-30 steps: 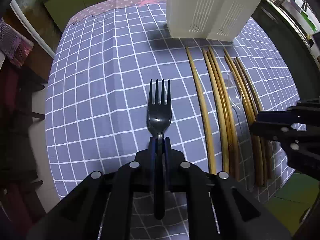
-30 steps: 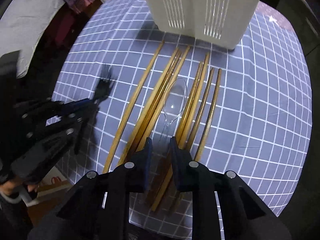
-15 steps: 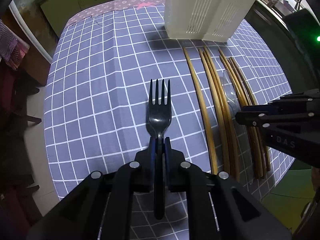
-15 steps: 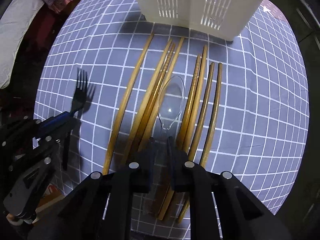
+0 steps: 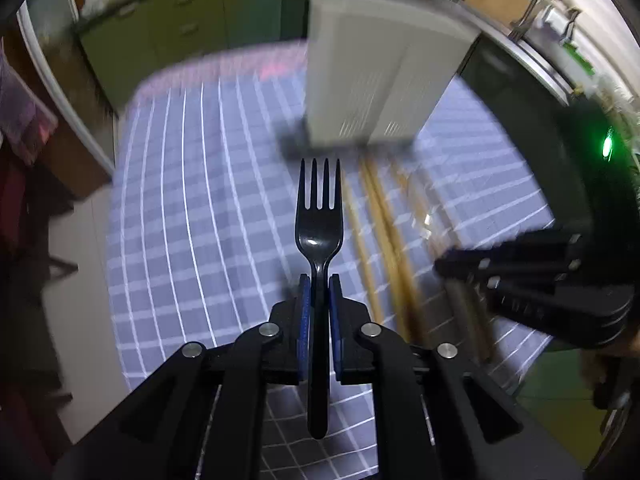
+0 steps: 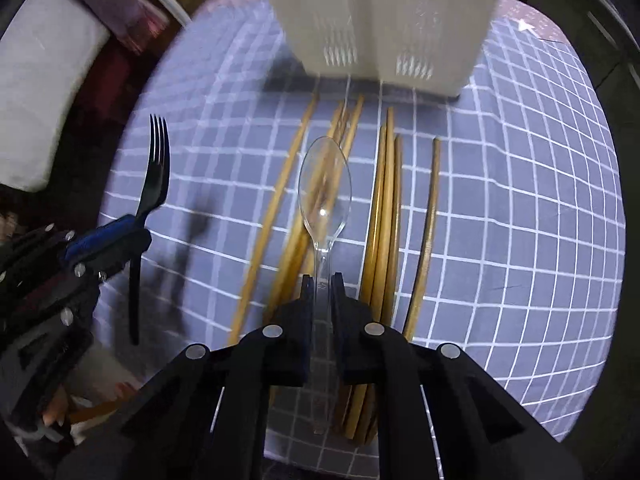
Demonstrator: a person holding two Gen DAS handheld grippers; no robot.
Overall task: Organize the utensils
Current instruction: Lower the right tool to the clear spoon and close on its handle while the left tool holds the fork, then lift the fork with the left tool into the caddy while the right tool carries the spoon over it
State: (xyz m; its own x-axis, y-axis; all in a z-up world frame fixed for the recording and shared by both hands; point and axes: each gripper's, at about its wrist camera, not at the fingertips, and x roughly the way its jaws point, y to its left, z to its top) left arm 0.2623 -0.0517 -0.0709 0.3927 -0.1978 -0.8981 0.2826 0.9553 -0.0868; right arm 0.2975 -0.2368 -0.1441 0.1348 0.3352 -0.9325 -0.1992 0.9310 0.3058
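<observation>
Here the fork (image 5: 319,236) sits clamped in the left tool (image 5: 319,292).

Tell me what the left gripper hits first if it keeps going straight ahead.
Probably the white utensil holder: the black fork held in the left gripper points at its base. Depth is uncertain.

Checked-cloth table (image 6: 520,208) carries wooden chopsticks (image 6: 386,216) and white holder (image 6: 384,16).
</observation>
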